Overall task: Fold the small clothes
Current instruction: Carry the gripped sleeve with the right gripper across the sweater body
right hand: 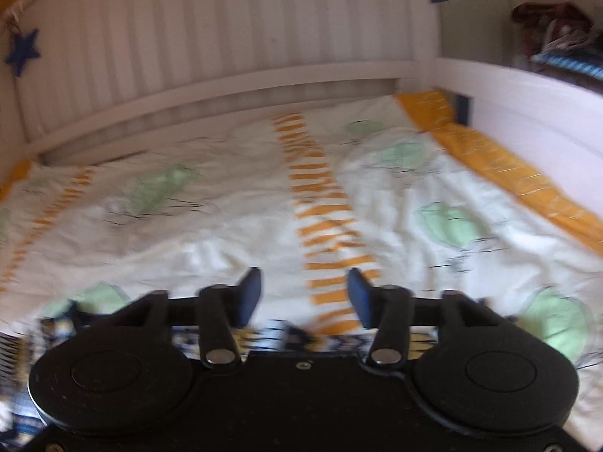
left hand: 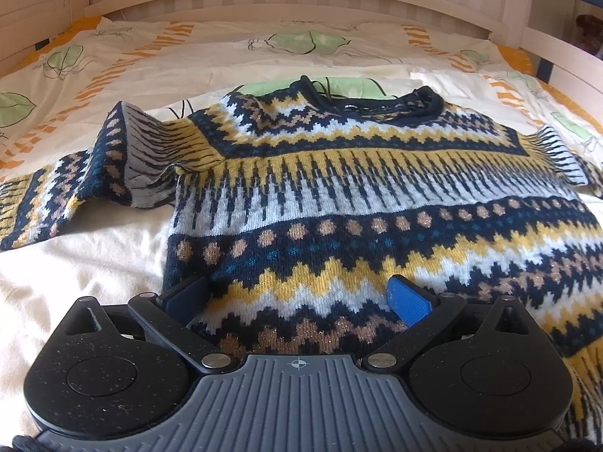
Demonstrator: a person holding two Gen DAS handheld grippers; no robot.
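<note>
A small knitted sweater in navy, mustard, white and tan zigzag bands lay spread on the cream duvet printed with green leaves and orange dashes, its collar toward the white slatted headboard. One sleeve was rumpled and partly doubled over at the shoulder on the left of the left wrist view; the other ran off at the far right.

The left gripper sat low over the sweater's lower body with its blue-padded fingers spread wide, the knit showing between them and nothing pinched. The right gripper was also released, jaws well apart, hanging above bare duvet with only a blurred strip of the knit under its body (that view was smeared, so fine detail was lost).

The step in hand looked like taking hold for the first fold. To do it well, each gripper should close on an edge and not on the middle of the panel, catching both layers of knit so front and back travel together. The bunched sleeve wanted flattening first, or the crease would be folded in. The thick wool would likely sag and stretch if lifted from one point, so both grips should rise level and lay the cloth down gently.
</note>
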